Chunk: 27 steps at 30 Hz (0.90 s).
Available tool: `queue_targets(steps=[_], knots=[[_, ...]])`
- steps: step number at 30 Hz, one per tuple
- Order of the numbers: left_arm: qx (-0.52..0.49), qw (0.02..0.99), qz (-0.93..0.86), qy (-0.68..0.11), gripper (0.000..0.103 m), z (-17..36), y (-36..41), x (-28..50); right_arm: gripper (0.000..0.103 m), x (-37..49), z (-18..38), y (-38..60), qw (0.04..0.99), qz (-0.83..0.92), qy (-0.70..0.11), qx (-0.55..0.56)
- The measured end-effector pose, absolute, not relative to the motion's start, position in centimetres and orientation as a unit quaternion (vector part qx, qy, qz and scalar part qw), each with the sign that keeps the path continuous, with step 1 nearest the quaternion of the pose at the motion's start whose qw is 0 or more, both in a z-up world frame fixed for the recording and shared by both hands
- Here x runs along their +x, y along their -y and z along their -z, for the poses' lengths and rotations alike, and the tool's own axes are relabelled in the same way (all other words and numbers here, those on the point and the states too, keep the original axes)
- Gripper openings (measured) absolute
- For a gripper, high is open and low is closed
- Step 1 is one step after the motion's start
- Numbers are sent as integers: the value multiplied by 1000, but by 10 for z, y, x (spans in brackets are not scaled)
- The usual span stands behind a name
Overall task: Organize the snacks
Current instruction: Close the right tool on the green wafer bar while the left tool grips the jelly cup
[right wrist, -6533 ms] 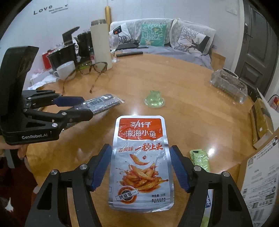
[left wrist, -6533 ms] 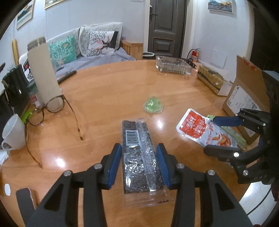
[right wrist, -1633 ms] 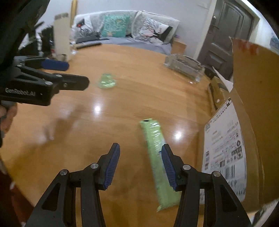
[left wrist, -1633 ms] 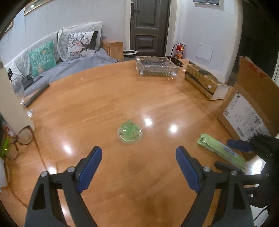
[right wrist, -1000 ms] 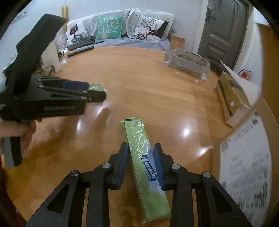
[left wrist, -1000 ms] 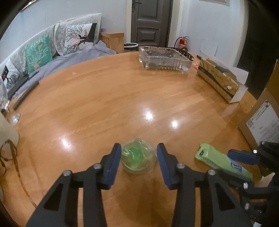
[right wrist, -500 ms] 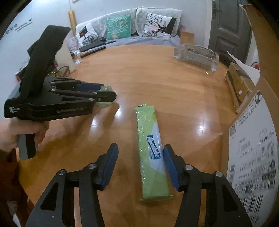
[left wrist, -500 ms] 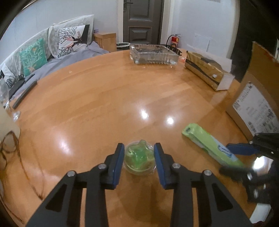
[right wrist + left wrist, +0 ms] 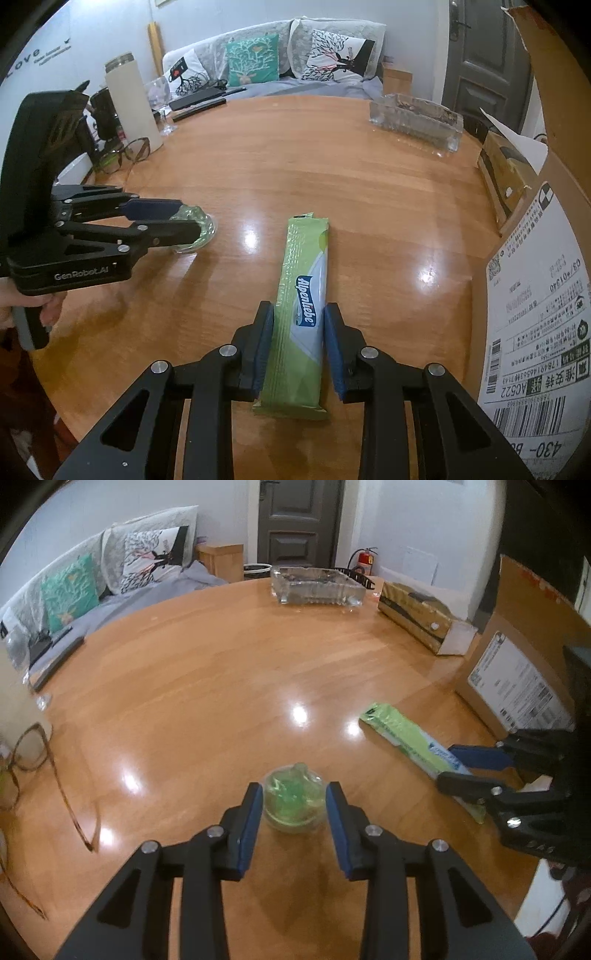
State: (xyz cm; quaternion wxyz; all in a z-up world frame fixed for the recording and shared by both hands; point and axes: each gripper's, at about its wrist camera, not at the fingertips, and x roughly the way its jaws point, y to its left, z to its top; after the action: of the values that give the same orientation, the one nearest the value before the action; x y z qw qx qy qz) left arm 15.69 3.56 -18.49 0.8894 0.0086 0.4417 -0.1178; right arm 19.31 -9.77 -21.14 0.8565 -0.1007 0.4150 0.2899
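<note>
A small clear cup of green jelly (image 9: 293, 801) sits on the round wooden table (image 9: 207, 686). My left gripper (image 9: 293, 806) has closed on it, its blue pads touching both sides; it also shows in the right wrist view (image 9: 183, 223) with the jelly cup (image 9: 201, 230). A long green Alpenliebe candy pack (image 9: 301, 314) lies flat on the table. My right gripper (image 9: 298, 332) is shut on its near half, pads against both edges. The pack (image 9: 406, 738) and right gripper (image 9: 454, 766) show at the right of the left wrist view.
A cardboard box (image 9: 543, 295) stands at the right table edge. A glass tray (image 9: 317, 585) and a gold box (image 9: 417, 620) sit at the far side. Glasses (image 9: 33, 749), a white bottle (image 9: 131, 99) and dark mugs stand at the left.
Both grippers have closed in: the left on the jelly cup, the right on the green candy pack. Earlier, the seaweed pack and red fish snack bag were on the table; both are gone.
</note>
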Motion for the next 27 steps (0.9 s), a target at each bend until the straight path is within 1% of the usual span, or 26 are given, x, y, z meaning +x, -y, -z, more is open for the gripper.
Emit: queue_targets(steps=[2,4,6,10,14,16,20,21,22,27], knots=[[-1,888,108,-446,32,185,-33,156,24,193,212,98,857,-290,-414,-100],[-4,886,103,-453,29,186,-28,157,24,193,211,98,857,-290,-413,-99],[8,889,79,-452,29,187,-22,159,24,193,211,98,857,-291,-414,-97],[-16,891,51,-451,29,187,-20,168,25,194,211,98,858,-291,-413,-93],[-19,893,20,-449,29,190,-17,177,25,194,212,93,860,-291,-407,-102],[-28,893,19,-448,29,192,-19,181,24,195,213,89,861,-292,-401,-114],[-15,896,25,-442,28,193,-19,178,25,198,214,83,864,-284,-396,-126],[-17,897,29,-440,24,192,-20,176,26,199,213,82,864,-284,-396,-126],[-18,897,31,-440,23,191,-21,175,26,200,213,82,864,-285,-395,-127],[-21,899,42,-435,23,192,-27,167,26,204,213,78,863,-283,-397,-133]])
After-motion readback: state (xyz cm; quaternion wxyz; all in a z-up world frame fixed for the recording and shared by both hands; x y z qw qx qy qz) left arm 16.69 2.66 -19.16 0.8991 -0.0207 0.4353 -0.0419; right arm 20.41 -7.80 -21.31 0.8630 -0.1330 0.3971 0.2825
